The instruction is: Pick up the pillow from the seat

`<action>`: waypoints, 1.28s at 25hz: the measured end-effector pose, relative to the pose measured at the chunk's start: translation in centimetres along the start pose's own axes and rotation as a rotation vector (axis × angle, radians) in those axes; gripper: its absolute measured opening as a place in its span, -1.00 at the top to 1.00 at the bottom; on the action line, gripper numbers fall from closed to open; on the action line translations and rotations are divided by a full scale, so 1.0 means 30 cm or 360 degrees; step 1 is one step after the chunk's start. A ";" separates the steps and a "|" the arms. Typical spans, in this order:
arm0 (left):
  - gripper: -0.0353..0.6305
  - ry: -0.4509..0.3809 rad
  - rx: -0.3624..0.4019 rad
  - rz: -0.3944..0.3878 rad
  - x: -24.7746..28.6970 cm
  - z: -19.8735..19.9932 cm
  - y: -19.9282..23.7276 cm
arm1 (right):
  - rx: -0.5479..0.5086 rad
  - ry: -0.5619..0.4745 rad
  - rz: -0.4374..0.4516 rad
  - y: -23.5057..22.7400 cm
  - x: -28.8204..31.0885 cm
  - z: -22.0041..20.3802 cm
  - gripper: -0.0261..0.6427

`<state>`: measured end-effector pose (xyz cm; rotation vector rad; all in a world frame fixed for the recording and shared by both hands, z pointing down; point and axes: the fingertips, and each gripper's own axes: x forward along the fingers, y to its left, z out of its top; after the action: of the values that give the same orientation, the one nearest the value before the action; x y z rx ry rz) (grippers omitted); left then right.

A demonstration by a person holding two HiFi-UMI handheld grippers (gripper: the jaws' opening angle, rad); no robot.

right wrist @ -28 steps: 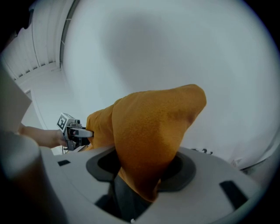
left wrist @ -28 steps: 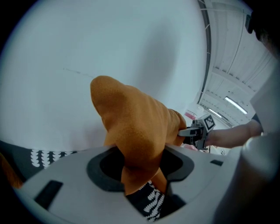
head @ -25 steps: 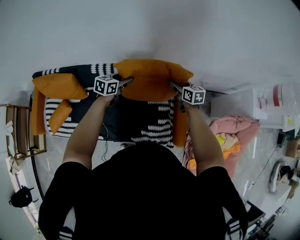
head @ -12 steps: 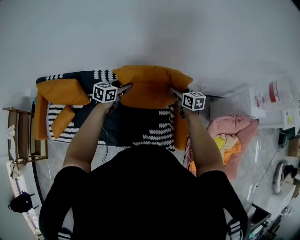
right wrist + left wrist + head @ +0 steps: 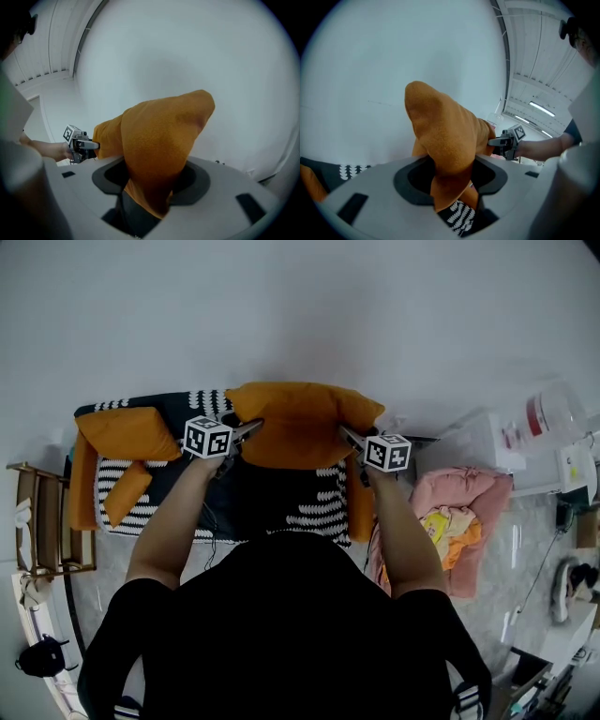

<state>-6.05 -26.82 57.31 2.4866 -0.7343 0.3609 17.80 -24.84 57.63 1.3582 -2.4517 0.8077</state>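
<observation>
A plain white wall filled the upper half of the head view. Below it stood a seat [image 5: 281,498] draped in a dark blue cover with white patterned bands. A person in a black top leaned over it with both arms stretched forward.

The orange pillow [image 5: 300,418] hung between the two grippers, over the back of the seat and against the wall. Whether its lower edge touched the cover could not be told. The left gripper [image 5: 253,426] pinched the pillow's left end and the right gripper [image 5: 348,435] pinched its right end. A second orange cushion [image 5: 127,432] lay at the seat's left end, with a smaller orange one [image 5: 124,493] just below it. A heap of pink cloth [image 5: 469,507] sat on the floor to the right of the seat, and a wooden rack [image 5: 37,526] stood to the left.

In the left gripper view, the jaws were clamped almost together on a folded corner of the pillow [image 5: 443,136]. The orange fabric bunched up above them, and a strip of the patterned cover [image 5: 458,218] showed underneath. The right gripper [image 5: 493,140] gripped the far end.

In the right gripper view, that gripper's jaws were likewise nipped tight on the other corner of the pillow [image 5: 161,140]. The wall was behind it, and the left gripper [image 5: 96,146] was at the far end.
</observation>
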 end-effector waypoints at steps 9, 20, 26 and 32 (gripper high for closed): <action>0.25 -0.0004 0.0017 -0.0057 -0.072 -0.026 -0.080 | -0.0004 -0.0048 -0.0022 0.077 -0.103 -0.021 0.22; 0.27 -0.0018 0.0036 -0.0110 -0.139 -0.045 -0.153 | -0.0001 -0.0103 -0.0045 0.151 -0.197 -0.044 0.22; 0.27 -0.0025 0.0043 -0.0123 -0.162 -0.054 -0.187 | -0.0005 -0.0120 -0.0047 0.171 -0.235 -0.051 0.22; 0.27 -0.0014 0.0037 -0.0133 -0.181 -0.071 -0.201 | 0.0012 -0.0119 -0.0035 0.193 -0.256 -0.070 0.22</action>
<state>-7.30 -18.98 54.57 2.5333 -0.6306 0.3299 17.04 -15.75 53.91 1.4410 -2.4871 0.7758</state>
